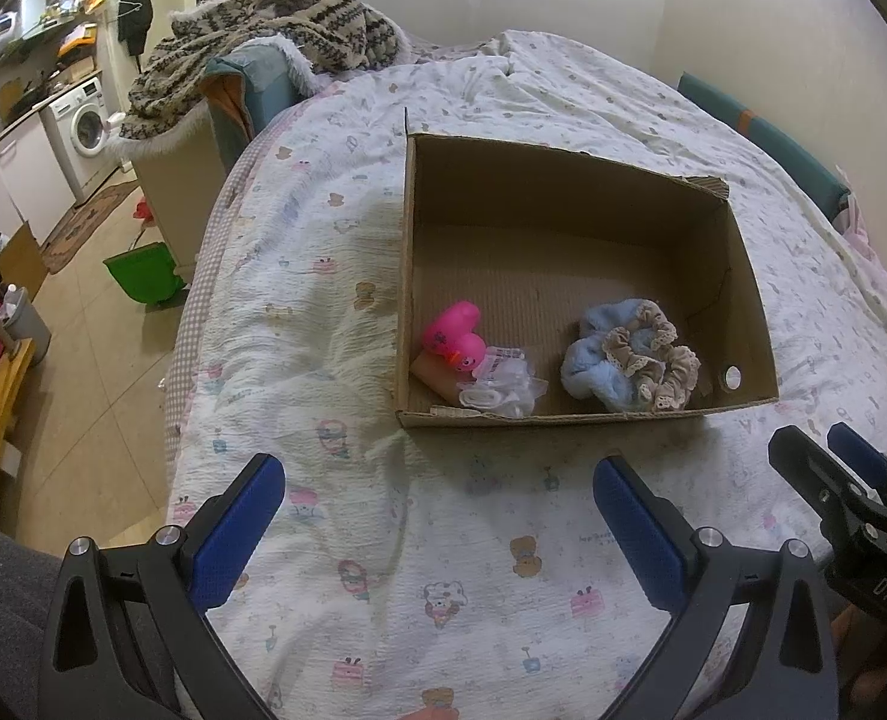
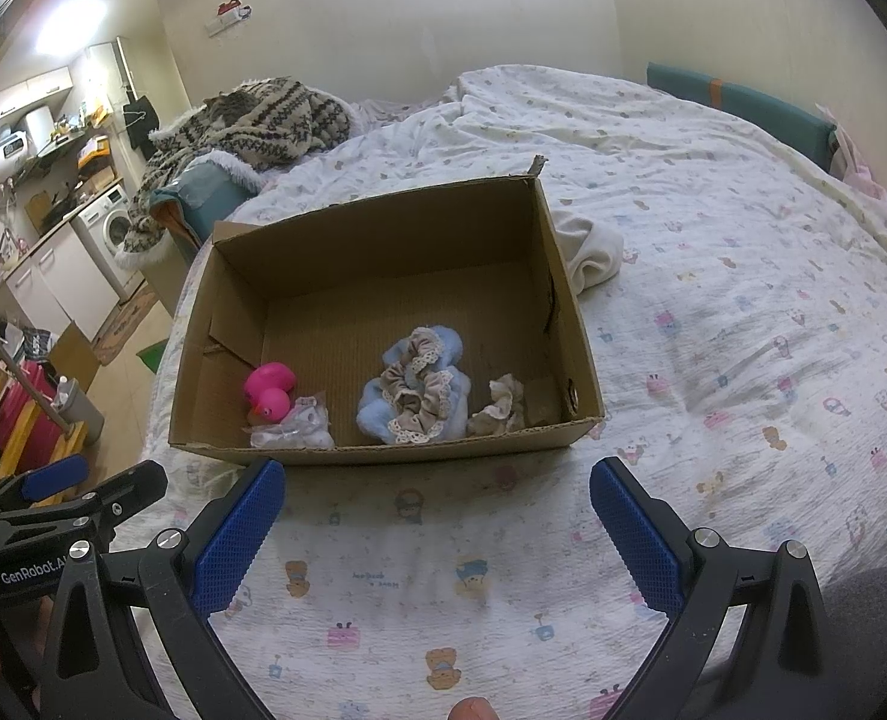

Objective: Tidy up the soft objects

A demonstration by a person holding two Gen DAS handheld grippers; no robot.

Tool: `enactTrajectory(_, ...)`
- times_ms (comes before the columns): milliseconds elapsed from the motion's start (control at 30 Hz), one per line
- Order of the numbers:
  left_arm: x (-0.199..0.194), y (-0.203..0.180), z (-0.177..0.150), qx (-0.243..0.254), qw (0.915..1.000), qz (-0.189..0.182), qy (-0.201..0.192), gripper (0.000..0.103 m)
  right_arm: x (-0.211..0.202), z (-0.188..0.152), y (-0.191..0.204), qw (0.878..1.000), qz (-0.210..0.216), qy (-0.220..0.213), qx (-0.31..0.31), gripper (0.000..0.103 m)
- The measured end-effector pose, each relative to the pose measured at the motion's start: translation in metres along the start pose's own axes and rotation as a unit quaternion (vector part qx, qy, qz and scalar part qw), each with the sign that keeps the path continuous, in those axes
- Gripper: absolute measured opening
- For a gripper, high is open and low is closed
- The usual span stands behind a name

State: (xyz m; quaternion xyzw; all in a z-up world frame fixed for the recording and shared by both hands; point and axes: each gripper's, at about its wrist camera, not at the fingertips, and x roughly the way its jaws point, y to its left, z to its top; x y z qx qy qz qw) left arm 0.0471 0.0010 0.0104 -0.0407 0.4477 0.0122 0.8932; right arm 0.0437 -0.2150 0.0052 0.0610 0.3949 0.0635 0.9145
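An open cardboard box sits on the bed. Inside lie a pink rubber duck, a white item in clear wrap, a blue fluffy cloth with a beige lace scrunchie on it, and a smaller beige scrunchie. My left gripper is open and empty, in front of the box's near wall. My right gripper is open and empty, also in front of the box. A cream cloth lies on the bed right of the box.
The bed has a white quilt with cartoon prints. A patterned knit blanket is heaped at the far left. The bed edge drops to a tiled floor on the left, with a green bin and a kitchen area.
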Motion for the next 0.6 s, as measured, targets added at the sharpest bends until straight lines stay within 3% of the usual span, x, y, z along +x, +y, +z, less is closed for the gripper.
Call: enactTrajectory(600, -0.0006, -0.0011, -0.0002, -0.003, 1.0, 0.0, -0.001, 0.103, -0.0015, 0.0015, 0.0014, 1.0, 0.004, 0.0, 0.002, 0.103)
